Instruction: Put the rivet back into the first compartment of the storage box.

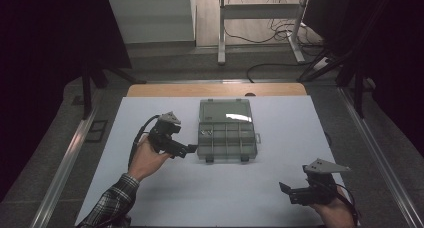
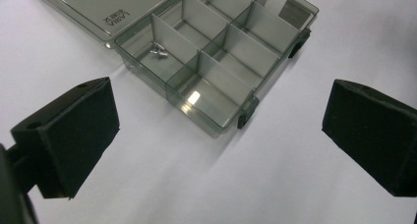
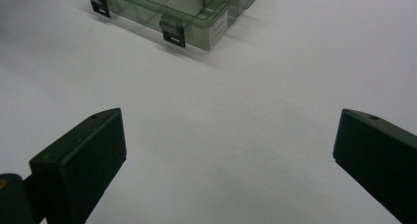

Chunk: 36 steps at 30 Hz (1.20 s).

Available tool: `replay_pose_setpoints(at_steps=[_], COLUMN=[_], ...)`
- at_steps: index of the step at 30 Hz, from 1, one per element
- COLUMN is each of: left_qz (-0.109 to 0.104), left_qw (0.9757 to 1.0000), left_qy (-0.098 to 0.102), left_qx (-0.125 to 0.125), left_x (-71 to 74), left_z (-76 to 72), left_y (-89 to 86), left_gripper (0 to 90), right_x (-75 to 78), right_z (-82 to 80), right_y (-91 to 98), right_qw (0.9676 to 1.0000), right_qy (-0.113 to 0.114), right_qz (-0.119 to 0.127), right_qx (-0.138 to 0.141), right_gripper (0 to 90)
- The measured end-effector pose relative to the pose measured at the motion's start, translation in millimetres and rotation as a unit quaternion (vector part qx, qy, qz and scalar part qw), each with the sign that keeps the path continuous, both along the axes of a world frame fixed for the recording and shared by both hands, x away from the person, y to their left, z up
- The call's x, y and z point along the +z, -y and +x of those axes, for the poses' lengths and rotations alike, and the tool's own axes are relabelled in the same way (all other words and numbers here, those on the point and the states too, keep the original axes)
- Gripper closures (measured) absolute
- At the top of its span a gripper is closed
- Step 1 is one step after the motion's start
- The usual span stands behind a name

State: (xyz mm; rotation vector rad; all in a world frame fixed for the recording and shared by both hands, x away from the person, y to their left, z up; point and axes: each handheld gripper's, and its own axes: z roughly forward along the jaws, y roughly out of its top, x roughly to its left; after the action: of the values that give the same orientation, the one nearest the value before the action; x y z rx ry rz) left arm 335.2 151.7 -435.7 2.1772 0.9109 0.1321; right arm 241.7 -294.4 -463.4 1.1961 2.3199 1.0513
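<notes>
The open compartment box (image 1: pixel 227 133) lies at frame centre on the bench (image 1: pixel 165 198), screws (image 2: pixel 158 50) in one cell; left gripper (image 1: pixel 186 150) beside it and right gripper (image 1: pixel 286 190) at lower right both have fingers wide, empty, ready to reach in.

embossed lettering on the organiser box lid (image 2: pixel 114 15) is too small to read.

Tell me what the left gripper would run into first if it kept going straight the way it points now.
Probably the open compartment box. The left gripper has its fingers spread with nothing between them, and only bare white table cover lies before the box's near corner. Depth is hard to judge, so it might skim that corner.
</notes>
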Motion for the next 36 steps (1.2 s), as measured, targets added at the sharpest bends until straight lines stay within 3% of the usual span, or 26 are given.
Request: replay_pose_setpoints(at_steps=[14,20,36], left_qz=[-0.007,0.000,-0.019], left_qw=[0.9997,0.9994,0.9982], left_qy=[0.021,0.033,0.044], left_qx=[0.004,0.009,0.037], left_x=[-2.4,-3.4,-15.2], left_z=[-26.9,-40.0,-71.9], left_y=[-18.9,-25.8,-52.9], left_gripper=[0.0,0.0,0.0], right_x=[0.2,0.7,0.3], right_z=[-0.2,-0.3,-0.2], right_y=[-0.6,-0.7,-1.3], right_qw=[1.0000,1.0000,1.0000], right_qy=[0.003,0.004,0.004], right_qz=[-0.003,-0.003,-0.003], right_qx=[0.002,0.004,0.003], right_gripper=[0.0,0.0,0.0])
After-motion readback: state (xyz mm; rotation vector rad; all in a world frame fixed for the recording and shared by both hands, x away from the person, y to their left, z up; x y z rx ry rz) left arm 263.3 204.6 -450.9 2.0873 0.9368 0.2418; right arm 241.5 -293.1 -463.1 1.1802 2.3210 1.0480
